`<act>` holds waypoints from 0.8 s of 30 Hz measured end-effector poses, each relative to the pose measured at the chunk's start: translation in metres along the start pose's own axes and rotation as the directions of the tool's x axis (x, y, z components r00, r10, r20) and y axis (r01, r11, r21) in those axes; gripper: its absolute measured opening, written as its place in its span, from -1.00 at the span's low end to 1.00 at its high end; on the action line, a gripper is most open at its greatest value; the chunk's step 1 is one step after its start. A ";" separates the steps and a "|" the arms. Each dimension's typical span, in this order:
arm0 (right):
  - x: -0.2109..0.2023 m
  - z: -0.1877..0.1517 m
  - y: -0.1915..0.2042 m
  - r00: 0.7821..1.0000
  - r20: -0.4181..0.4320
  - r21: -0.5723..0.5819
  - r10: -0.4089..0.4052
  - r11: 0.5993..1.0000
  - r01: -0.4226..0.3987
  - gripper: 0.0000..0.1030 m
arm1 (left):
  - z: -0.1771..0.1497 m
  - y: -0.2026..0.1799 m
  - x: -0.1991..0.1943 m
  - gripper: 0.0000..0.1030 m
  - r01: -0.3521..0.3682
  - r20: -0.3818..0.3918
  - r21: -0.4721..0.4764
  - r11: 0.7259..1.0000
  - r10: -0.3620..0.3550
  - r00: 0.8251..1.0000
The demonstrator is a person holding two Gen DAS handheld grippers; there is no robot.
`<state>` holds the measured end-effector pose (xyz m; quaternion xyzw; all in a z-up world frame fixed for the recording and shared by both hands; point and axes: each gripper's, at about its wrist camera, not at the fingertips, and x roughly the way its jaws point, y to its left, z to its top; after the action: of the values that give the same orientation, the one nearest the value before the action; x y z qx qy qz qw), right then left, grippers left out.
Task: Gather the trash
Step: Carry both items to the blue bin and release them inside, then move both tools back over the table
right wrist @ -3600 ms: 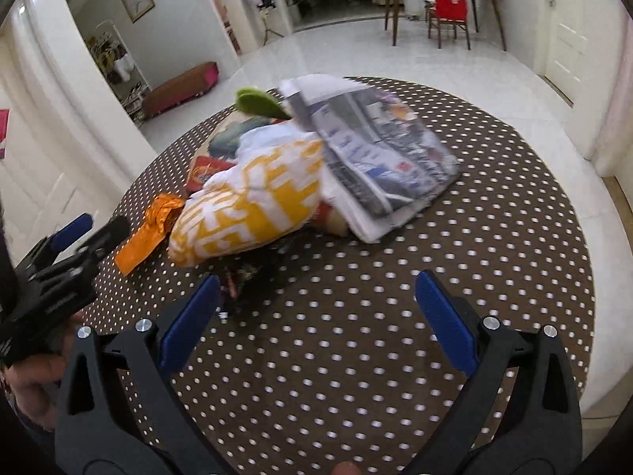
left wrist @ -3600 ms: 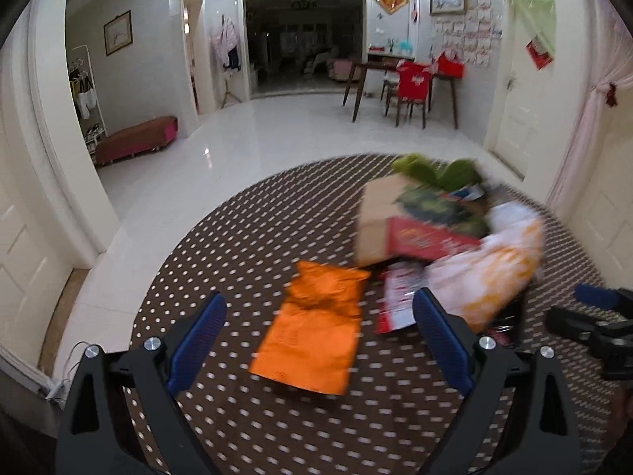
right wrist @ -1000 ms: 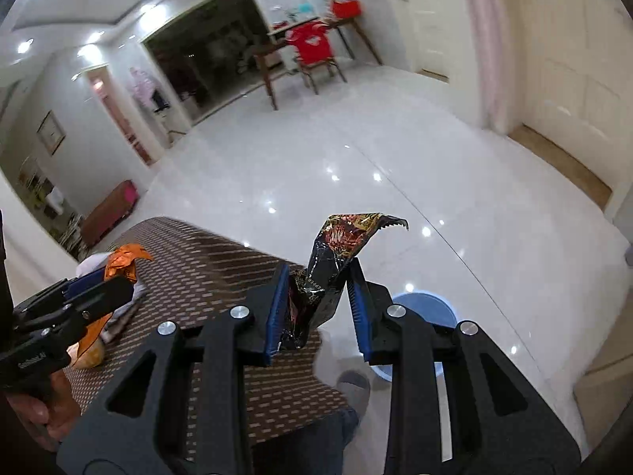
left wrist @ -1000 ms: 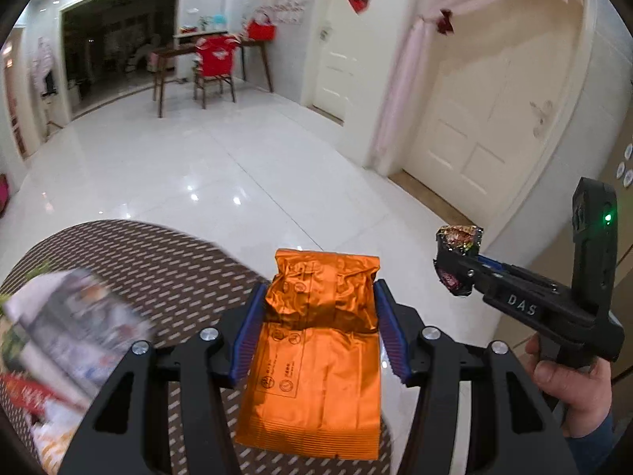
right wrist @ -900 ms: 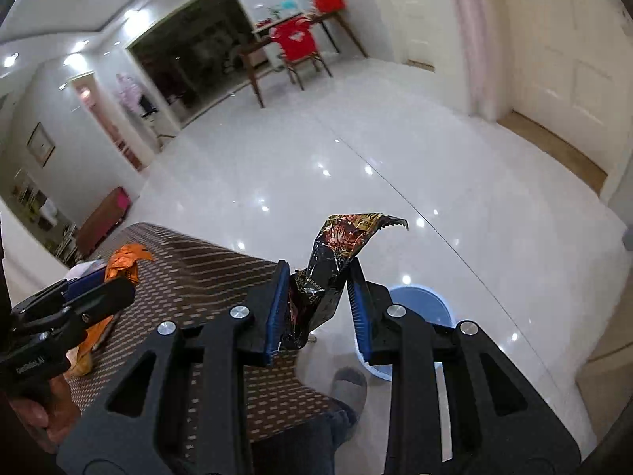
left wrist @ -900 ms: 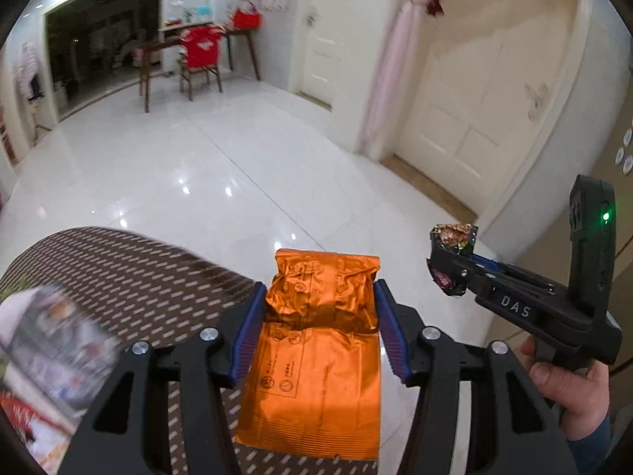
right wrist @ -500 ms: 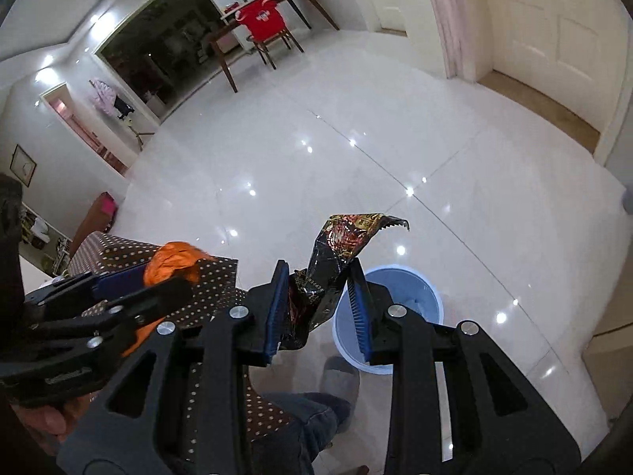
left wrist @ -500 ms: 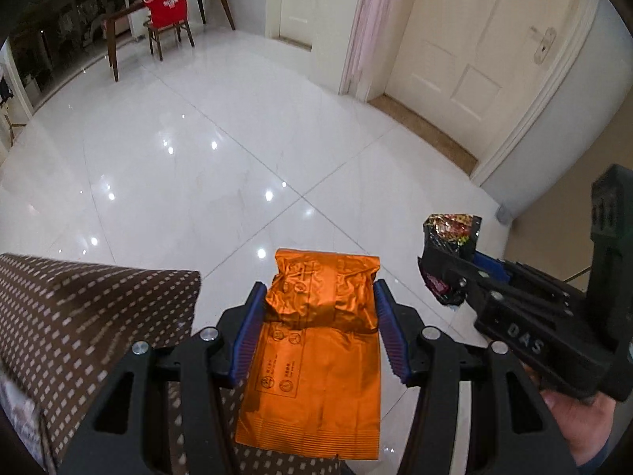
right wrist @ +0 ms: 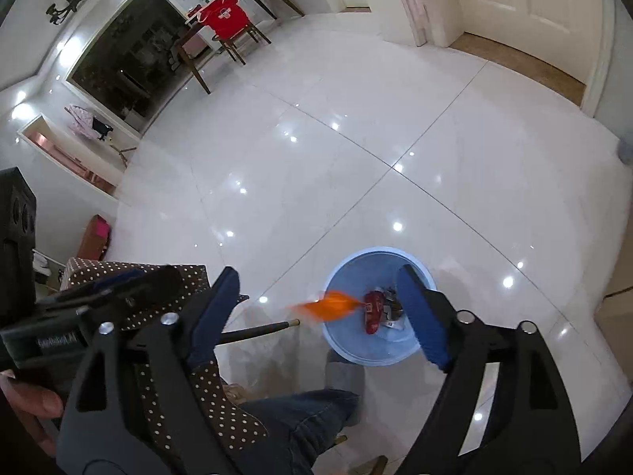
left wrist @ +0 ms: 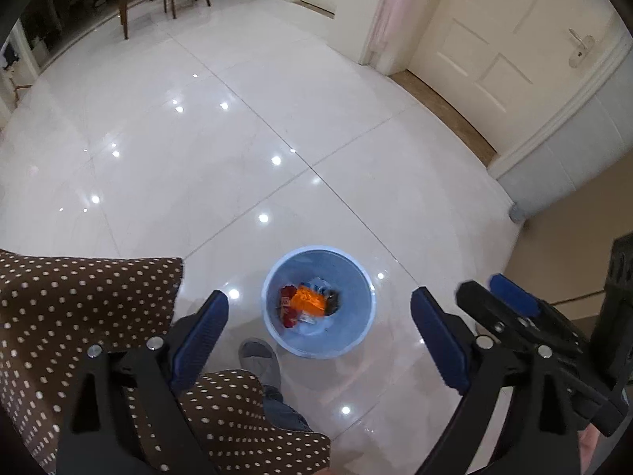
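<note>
Progress: both hand-held grippers, left and right, just opened, empty | orange bag falling into blue bin on floor | dark wrapper in bin, indistinct | remaining bench trash out of view.

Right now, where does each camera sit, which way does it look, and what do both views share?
Left wrist: on the left gripper, open, facing down at the blue bin; a shoe shows.
Right wrist: on the right gripper, open, facing down; a jeans leg shows.
Shared: bin, orange packet, polka-dot tablecloth.
</note>
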<state>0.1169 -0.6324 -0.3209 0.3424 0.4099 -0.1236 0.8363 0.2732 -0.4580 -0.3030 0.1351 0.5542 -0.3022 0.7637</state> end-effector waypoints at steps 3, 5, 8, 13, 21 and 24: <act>-0.008 -0.003 0.003 1.000 0.023 -0.001 -0.014 1.000 0.014 0.88 | -0.003 0.005 -0.014 0.77 -0.015 0.035 -0.009 1.000 0.015 0.999; -0.016 -0.005 0.006 0.999 0.040 -0.002 -0.032 0.999 0.032 0.88 | -0.005 0.005 -0.027 0.77 -0.023 0.068 -0.010 1.000 0.024 0.997; -0.031 -0.010 0.016 0.996 0.066 -0.008 -0.063 0.998 0.064 0.88 | -0.013 0.004 -0.050 0.78 -0.037 0.118 -0.004 0.999 0.038 0.992; -0.063 -0.015 0.038 0.989 0.124 -0.041 -0.078 0.996 0.084 0.88 | -0.028 0.003 -0.095 0.78 -0.040 0.210 -0.007 0.999 0.041 0.977; -0.109 -0.022 0.075 0.977 0.195 -0.083 -0.084 0.991 0.102 0.88 | -0.061 0.005 -0.169 0.80 -0.067 0.357 0.013 0.998 0.057 0.932; -0.121 -0.028 0.088 0.976 0.204 -0.090 -0.080 0.991 0.100 0.88 | -0.075 0.008 -0.193 0.80 -0.079 0.400 0.023 0.997 0.063 0.914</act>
<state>0.0667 -0.5576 -0.1985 0.2671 0.3448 -0.1747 0.8828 0.1819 -0.3513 -0.1512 0.1054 0.3758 -0.3060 0.8683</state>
